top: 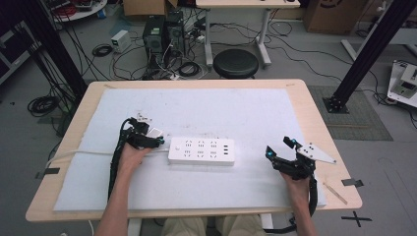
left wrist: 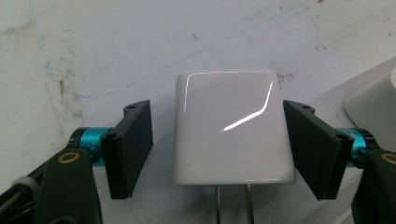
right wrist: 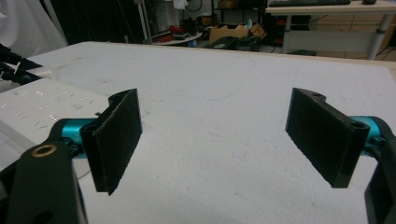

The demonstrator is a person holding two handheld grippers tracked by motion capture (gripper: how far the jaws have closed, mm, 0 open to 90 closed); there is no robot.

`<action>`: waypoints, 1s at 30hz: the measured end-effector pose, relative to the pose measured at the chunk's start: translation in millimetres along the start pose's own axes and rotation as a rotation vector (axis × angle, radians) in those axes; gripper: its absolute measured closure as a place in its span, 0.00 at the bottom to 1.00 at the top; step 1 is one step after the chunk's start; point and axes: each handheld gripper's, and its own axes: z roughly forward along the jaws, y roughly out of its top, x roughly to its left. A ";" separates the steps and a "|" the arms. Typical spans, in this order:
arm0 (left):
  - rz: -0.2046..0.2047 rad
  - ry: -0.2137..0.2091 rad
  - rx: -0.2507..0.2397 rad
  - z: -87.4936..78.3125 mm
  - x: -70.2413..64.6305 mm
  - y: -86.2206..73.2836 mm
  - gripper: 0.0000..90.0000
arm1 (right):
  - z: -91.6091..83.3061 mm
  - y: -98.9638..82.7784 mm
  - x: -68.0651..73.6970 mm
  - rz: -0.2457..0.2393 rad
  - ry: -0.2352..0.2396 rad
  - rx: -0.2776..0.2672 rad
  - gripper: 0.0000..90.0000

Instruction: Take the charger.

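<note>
Left gripper (left wrist: 217, 149) straddled the white plug adapter (left wrist: 231, 128), jaws apart and clear of its sides; right gripper (right wrist: 215, 140) sat spread wide beside the power strip (top: 201, 151).

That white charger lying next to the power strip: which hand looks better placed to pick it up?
The left. Its hand-held gripper already has the charger between its pads, with small gaps on both sides. The right hand-held gripper sits open on the far side of the power strip, away from it.
</note>
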 end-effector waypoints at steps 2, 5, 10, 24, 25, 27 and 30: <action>-0.001 -0.005 -0.001 0.0 0.1 -0.1 0.32 | 0.1 -0.1 0.1 0.002 0.000 0.001 0.21; -0.005 -0.008 -0.006 0.1 0.3 -0.2 0.34 | 0.4 -0.1 0.0 -0.001 0.001 0.001 0.21; 0.002 -0.012 -0.005 -0.5 0.3 -0.1 0.39 | 0.5 0.0 0.6 -0.002 0.000 0.007 0.21; 0.003 -0.020 -0.025 -1.6 -1.1 -2.0 0.47 | 0.4 0.0 0.4 -0.002 0.001 0.006 0.21; 0.004 -0.021 -0.024 -1.8 -1.0 -2.1 0.47 | 0.5 0.0 0.4 -0.001 0.001 0.004 0.21; 0.005 -0.021 -0.024 -1.7 -1.0 -2.1 0.47 | 0.4 0.0 0.1 0.001 0.002 0.003 0.21; 0.009 -0.017 -0.020 -2.4 -1.7 -1.8 0.47 | 0.2 0.0 0.1 0.001 0.003 0.002 0.21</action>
